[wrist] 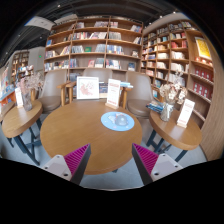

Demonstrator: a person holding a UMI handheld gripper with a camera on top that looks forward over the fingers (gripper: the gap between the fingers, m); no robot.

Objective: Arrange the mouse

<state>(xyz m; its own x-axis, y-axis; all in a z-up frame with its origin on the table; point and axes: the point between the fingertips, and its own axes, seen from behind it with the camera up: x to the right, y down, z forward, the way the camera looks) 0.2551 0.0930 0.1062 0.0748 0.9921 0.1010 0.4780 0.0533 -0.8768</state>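
Gripper view: gripper (111,158) is held wide open and empty at lower centre; mouse pad (117,121) is seen on round table (70,125) at centre; no mouse is discernible; approach stage is judged; locating is required next.

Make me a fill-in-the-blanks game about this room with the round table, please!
1. The round wooden table has a light blue ____ mat on it.
2. The walls behind the table are lined with ____ full of books.
3. The gripper fingers are ____, with nothing between them.
4. The pads on the fingers are coloured ____.

Missing words: round; bookshelves; open; pink
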